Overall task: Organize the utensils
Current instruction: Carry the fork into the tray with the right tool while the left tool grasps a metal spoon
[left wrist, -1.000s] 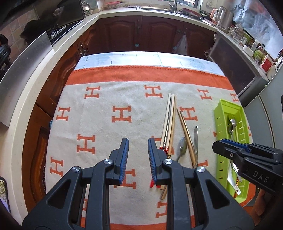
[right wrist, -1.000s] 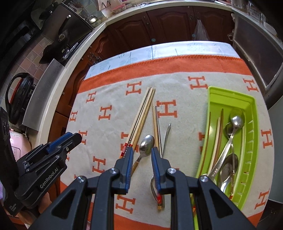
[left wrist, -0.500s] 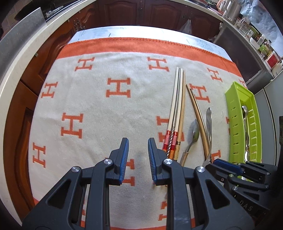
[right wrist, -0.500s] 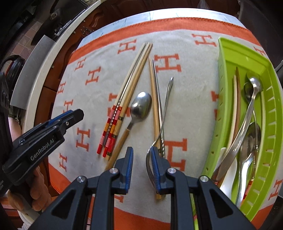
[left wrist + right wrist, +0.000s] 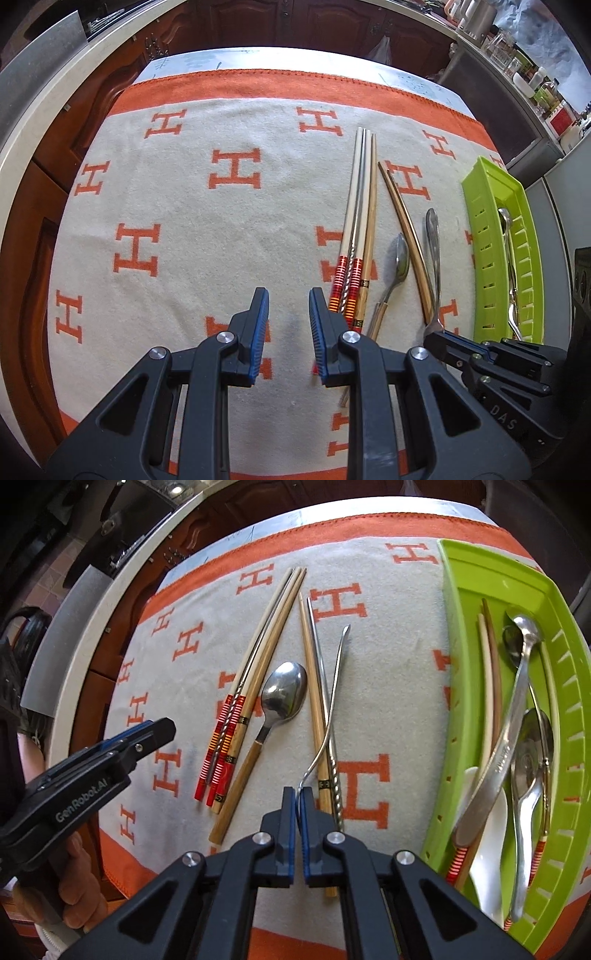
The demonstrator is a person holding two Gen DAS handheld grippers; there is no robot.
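I have the right claw (image 5: 298, 805) pinched nearly closed on the tine end of a steel fork (image 5: 330, 716), which lies on the orange-and-cream cloth (image 5: 388, 686) covering the worktop; its handle runs away from me, curving over a pair of chopsticks (image 5: 316, 701). The fork does not look lifted yet, so I judge this pick as just begun.

My left claw (image 5: 286, 325) is parted to a middling gap and holds nothing; it hovers over bare cloth just left of the red-banded chopsticks (image 5: 351, 236).

Done so far, as I read it: the green tray (image 5: 458, 635) at the right edge of the cloth already carries part of the load. I see pale and brown chopsticks (image 5: 489, 679) in its left lane, and a knife (image 5: 506, 753), several spoons (image 5: 532, 760) and something white lying together in the wider section. How many pieces are stacked there I cannot tell.

Left to do: a cluster of loose items sits on the cloth between the two claws. That is the bundle of long chopsticks with red and orange banded ends, a wooden-handled spoon (image 5: 282, 698) just beside them, the pair under the fork, and the fork itself. I count roughly half the job ahead, with the fork the next piece bound for the tray, and every remaining item within easy reach of either claw.
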